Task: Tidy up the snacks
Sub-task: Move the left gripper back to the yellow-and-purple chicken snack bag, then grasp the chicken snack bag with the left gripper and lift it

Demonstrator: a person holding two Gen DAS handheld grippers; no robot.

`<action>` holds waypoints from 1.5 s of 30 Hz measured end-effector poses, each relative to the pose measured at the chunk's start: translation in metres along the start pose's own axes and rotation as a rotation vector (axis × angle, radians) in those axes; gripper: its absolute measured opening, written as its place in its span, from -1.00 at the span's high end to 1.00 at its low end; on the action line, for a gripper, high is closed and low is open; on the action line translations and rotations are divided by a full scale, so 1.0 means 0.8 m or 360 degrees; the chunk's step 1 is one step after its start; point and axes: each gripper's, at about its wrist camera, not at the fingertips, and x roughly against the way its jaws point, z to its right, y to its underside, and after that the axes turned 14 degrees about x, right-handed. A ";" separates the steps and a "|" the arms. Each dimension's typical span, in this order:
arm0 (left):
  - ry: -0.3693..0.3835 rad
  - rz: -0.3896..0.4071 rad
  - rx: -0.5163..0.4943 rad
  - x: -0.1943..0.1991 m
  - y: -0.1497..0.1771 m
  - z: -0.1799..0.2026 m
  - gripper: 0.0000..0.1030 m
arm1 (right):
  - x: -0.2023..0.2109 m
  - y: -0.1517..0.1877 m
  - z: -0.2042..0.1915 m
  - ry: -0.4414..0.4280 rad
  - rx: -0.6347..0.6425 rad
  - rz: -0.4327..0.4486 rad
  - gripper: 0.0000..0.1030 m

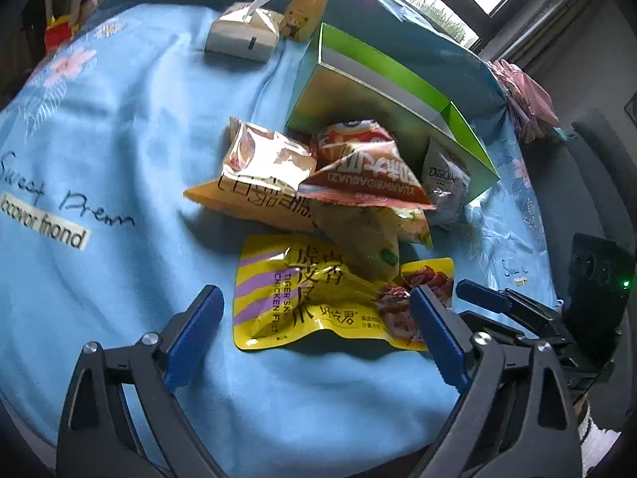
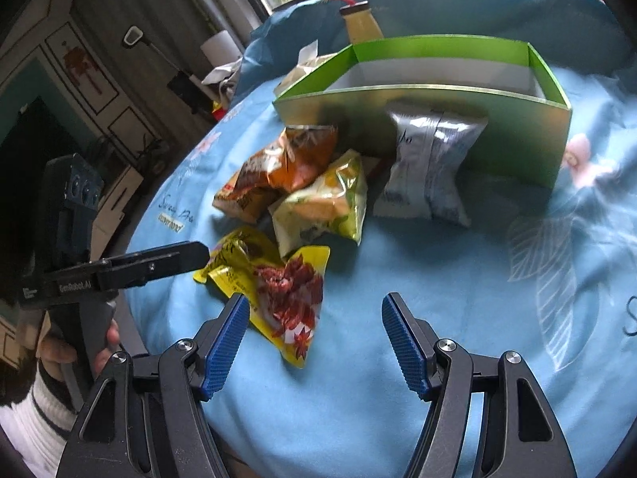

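Note:
A pile of snack packets lies on a blue cloth in front of an open green box (image 1: 382,59) (image 2: 549,79). Nearest is a yellow chicken-feet packet (image 1: 302,298) (image 2: 278,290). Behind it lie an orange packet (image 1: 254,195) (image 2: 274,167), a green-yellow packet (image 1: 370,239) (image 2: 322,207) and a red-orange packet (image 1: 366,171). A silver packet (image 1: 444,183) (image 2: 430,167) leans on the box. My left gripper (image 1: 314,318) is open and empty, its fingers either side of the yellow packet. My right gripper (image 2: 314,314) is open and empty, just right of that packet.
A white carton (image 1: 243,36) and a yellow bottle with a bear label (image 1: 306,12) (image 2: 360,24) stand behind the box. The blue cloth (image 1: 119,139) (image 2: 438,298) covers a round table. Beyond its edge are a chair (image 1: 597,151), windows and a cabinet (image 2: 79,71).

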 end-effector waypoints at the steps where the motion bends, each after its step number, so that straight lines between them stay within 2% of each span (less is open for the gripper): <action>1: 0.0022 -0.0019 0.0011 -0.002 0.000 -0.003 -0.65 | -0.003 0.001 0.001 -0.0003 -0.0003 -0.0007 -0.36; 6: 0.0056 -0.0031 0.0030 -0.003 -0.002 -0.011 -0.51 | -0.011 0.002 0.005 -0.0030 -0.0015 -0.0011 -0.36; 8: 0.0048 -0.0037 0.0038 -0.004 -0.003 -0.013 -0.20 | -0.015 0.000 0.006 -0.0039 -0.0014 -0.0013 -0.35; 11: 0.0065 -0.0045 0.0052 -0.005 -0.003 -0.018 -0.02 | -0.020 -0.002 0.009 -0.0044 -0.0020 -0.0017 -0.23; 14: 0.0090 -0.0056 0.0063 -0.006 -0.003 -0.022 -0.01 | -0.022 -0.004 0.010 -0.0026 -0.0014 -0.0033 0.01; 17: 0.0053 -0.0063 0.0058 -0.007 -0.004 -0.020 0.07 | -0.024 -0.005 0.010 -0.0045 0.0003 -0.0056 0.24; 20: 0.0060 -0.0069 0.0071 -0.005 -0.006 -0.023 0.06 | -0.023 -0.003 0.013 -0.0034 0.0015 -0.0087 0.71; 22: 0.0063 -0.0073 0.0078 -0.005 -0.006 -0.024 0.06 | -0.023 0.001 0.030 -0.0106 -0.0077 -0.0096 0.71; 25: 0.0050 -0.0093 0.0050 -0.008 -0.008 -0.016 0.09 | -0.020 0.002 0.037 -0.0101 -0.0084 -0.0092 0.71; 26: 0.0068 -0.0116 0.0034 -0.010 -0.007 -0.012 0.19 | -0.020 0.002 0.036 -0.0096 -0.0077 -0.0096 0.71; 27: 0.0065 -0.0127 0.0023 -0.013 -0.005 -0.008 0.20 | -0.020 0.001 0.033 -0.0086 -0.0061 -0.0098 0.71; 29: 0.0023 -0.0105 -0.0006 -0.015 -0.002 -0.002 0.20 | -0.021 -0.002 0.029 -0.0064 -0.0037 -0.0104 0.71; 32: 0.0060 -0.0106 0.0059 -0.013 -0.004 -0.009 0.23 | -0.021 -0.001 0.031 -0.0072 -0.0051 -0.0100 0.70; 35: 0.0045 -0.0079 0.0033 -0.008 0.000 -0.004 0.26 | -0.020 0.001 0.028 -0.0064 -0.0043 -0.0091 0.71; 39: 0.0035 -0.0050 0.0011 -0.001 0.007 0.003 0.27 | -0.010 0.000 0.023 -0.0081 -0.0019 -0.0060 0.86; 45: 0.0054 -0.0041 -0.0030 0.012 0.018 0.018 0.27 | 0.011 0.005 0.018 -0.0077 -0.0010 -0.0027 0.87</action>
